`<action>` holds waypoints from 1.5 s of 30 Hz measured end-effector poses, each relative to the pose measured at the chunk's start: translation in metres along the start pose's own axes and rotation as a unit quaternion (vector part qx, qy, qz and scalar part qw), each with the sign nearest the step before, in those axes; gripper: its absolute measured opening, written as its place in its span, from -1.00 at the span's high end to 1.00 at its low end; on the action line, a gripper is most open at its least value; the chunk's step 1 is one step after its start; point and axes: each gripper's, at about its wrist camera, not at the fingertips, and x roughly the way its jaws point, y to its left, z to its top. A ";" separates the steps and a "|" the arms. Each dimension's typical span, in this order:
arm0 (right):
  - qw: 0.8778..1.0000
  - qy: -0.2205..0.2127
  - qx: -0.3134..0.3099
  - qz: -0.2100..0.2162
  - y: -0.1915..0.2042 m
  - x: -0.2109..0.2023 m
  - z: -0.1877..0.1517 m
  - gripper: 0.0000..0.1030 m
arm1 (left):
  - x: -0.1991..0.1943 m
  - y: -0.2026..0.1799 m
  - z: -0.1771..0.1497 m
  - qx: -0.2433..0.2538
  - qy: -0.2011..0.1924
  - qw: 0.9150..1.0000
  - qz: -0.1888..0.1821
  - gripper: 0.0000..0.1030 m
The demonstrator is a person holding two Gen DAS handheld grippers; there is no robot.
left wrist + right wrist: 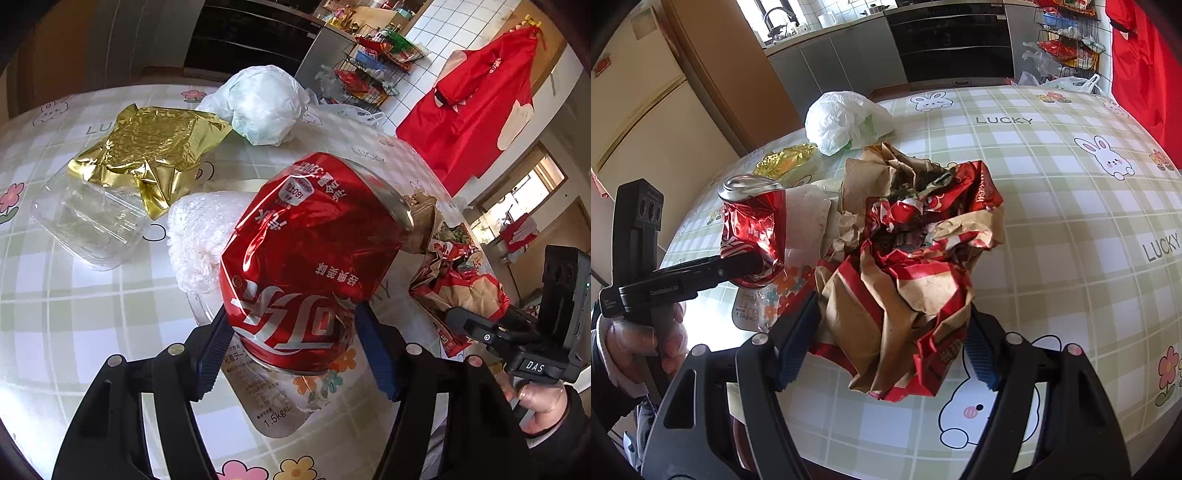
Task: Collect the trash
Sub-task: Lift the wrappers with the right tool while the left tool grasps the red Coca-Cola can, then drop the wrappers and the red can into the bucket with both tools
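My left gripper (295, 343) is shut on a crushed red cola can (310, 251), held just above the table; the can also shows in the right wrist view (753, 229). My right gripper (890, 339) is shut on a crumpled brown-and-red paper bag (908, 266), which also shows at the right of the left wrist view (458, 280). A gold foil wrapper (155, 155), a clear plastic tray (88, 225), a white foam net (199, 240) and a balled white plastic bag (262, 103) lie beyond the can. A clear printed plastic bag (280, 398) lies under the can.
The table (1071, 206) has a green checked cloth with rabbits and flowers. A red cloth (476, 110) hangs at the right. A wire rack with packets (373, 70) and a dark oven (953, 40) stand behind the table. A cream fridge (639, 122) stands at the left.
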 end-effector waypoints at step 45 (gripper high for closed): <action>0.997 0.003 -0.035 0.069 0.110 -0.104 -0.110 -0.41 | -0.276 -0.010 -0.144 -0.045 -0.202 0.977 0.056 -0.05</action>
